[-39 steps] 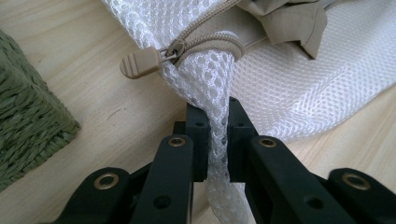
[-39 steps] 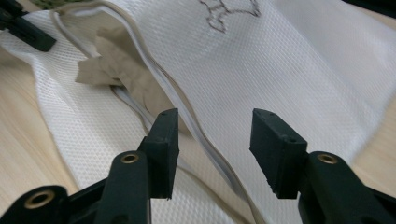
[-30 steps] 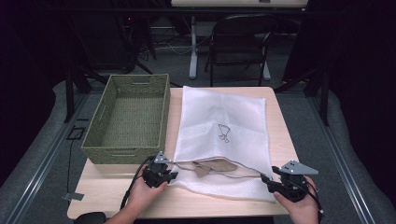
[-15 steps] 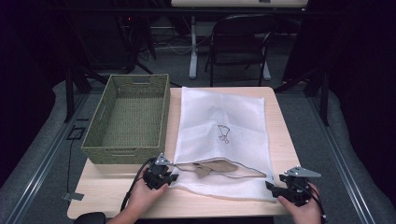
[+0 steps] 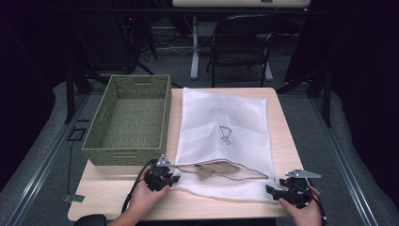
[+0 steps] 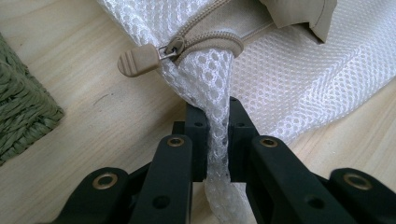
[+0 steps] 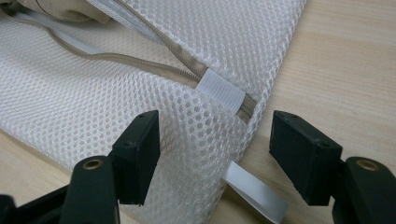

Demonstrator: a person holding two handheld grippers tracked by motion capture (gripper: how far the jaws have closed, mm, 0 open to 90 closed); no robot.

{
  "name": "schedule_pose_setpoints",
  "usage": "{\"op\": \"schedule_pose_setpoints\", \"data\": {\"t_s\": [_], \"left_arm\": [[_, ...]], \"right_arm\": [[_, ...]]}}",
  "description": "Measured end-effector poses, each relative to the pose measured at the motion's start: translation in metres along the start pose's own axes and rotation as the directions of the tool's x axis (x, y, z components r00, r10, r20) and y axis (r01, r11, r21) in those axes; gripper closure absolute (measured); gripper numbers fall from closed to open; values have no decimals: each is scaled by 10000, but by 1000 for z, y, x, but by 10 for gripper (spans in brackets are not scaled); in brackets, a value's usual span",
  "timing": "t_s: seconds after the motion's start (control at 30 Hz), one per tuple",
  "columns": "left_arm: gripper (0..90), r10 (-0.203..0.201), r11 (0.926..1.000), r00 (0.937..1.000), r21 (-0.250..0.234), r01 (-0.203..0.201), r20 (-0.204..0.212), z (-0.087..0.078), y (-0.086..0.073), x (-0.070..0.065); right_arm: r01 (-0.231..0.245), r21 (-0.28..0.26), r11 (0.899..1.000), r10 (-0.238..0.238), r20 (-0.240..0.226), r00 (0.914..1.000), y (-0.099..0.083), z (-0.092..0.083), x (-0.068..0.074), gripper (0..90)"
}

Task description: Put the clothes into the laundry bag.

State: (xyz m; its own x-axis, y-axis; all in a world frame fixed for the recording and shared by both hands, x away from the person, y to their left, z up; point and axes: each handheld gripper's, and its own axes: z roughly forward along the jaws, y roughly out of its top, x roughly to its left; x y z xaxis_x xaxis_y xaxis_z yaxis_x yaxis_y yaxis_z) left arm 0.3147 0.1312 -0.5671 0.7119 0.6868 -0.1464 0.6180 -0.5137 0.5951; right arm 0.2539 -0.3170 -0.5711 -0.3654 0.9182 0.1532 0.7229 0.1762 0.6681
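A white mesh laundry bag (image 5: 226, 136) lies flat on the wooden table (image 5: 117, 193), its zipper mouth toward me and part open over a beige item (image 5: 216, 168). My left gripper (image 5: 162, 181) is shut on a pinched fold of mesh (image 6: 215, 126) at the bag's near left corner, just below the tan zipper pull (image 6: 137, 59). My right gripper (image 5: 282, 192) is at the near right corner. Its jaws have just been opening and stand wide (image 7: 215, 140). The mesh corner lies between them, untouched by the pads, near the zipper's white end tab (image 7: 220, 91).
A green woven basket (image 5: 123, 154) stands at the table's left, close to my left gripper, and its corner (image 6: 23, 107) is beside the bag. A white ribbon loop (image 7: 254, 191) pokes out under the bag's right corner. A folding chair (image 5: 240, 42) stands beyond the table.
My right gripper has sunk toward the table at the bag's right corner. The left gripper has kept still with the mesh in it.
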Motion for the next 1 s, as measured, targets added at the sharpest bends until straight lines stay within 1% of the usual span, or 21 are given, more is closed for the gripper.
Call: {"op": "schedule_pose_setpoints", "data": {"t_s": [0.07, 0.17, 0.2, 0.23, 0.43, 0.47, 0.57, 0.6, 0.7, 0.73, 0.8, 1.0], "left_arm": [[831, 3, 10000, 10000, -4, -3, 2, 0, 0, 0], [830, 0, 10000, 10000, -10, 0, 7, 0, 0, 0], [830, 2, 10000, 10000, -7, -2, 4, 0, 0, 0], [830, 8, 10000, 10000, -7, -8, -6, 0, 0, 0], [831, -13, 10000, 10000, -25, 13, -17, 0, 0, 0], [831, -5, 10000, 10000, -18, 5, -19, 1, 0, 0], [831, 19, 10000, 10000, 15, -19, -6, 1, 0, 0], [831, -4, 10000, 10000, 17, 4, 8, 1, 0, -1], [831, 11, 10000, 10000, 20, -11, -9, 1, 0, -1], [831, 18, 10000, 10000, 24, -18, -12, 1, 0, -1], [831, 24, 10000, 10000, 17, -24, -20, 1, 0, -1], [831, 64, 10000, 10000, 23, -64, -56, 2, 0, -1]], "right_arm": [[-48, 40, 10000, 49, -84, 10000, -1, 0, 1, 332], [65, 220, 9997, -62, -110, 9999, -1, 2, 3, 335], [72, 206, 9998, -70, -122, 9999, -1, 3, 4, 336], [185, 270, 9995, -183, -64, 9998, -1, 3, 5, 336], [395, 232, 9989, -396, 50, 9992, 1, 6, 11, 335], [512, 272, 9983, -514, 64, 9987, 1, 7, 12, 336], [879, 407, 9953, -893, 324, 9955, 2, 8, 15, 368], [934, 417, 9948, -951, 406, 9946, 2, 8, 16, 376], [1135, 479, 9924, -1159, 508, 9920, 2, 8, 18, 441], [1280, 498, 9905, -1303, 449, 9905, 2, 8, 19, 471], [1372, 477, 9894, -1390, 367, 9896, 2, 8, 19, 544], [1586, 464, 9863, -1590, 43, 9873, 3, 8, 20, 697]]}}
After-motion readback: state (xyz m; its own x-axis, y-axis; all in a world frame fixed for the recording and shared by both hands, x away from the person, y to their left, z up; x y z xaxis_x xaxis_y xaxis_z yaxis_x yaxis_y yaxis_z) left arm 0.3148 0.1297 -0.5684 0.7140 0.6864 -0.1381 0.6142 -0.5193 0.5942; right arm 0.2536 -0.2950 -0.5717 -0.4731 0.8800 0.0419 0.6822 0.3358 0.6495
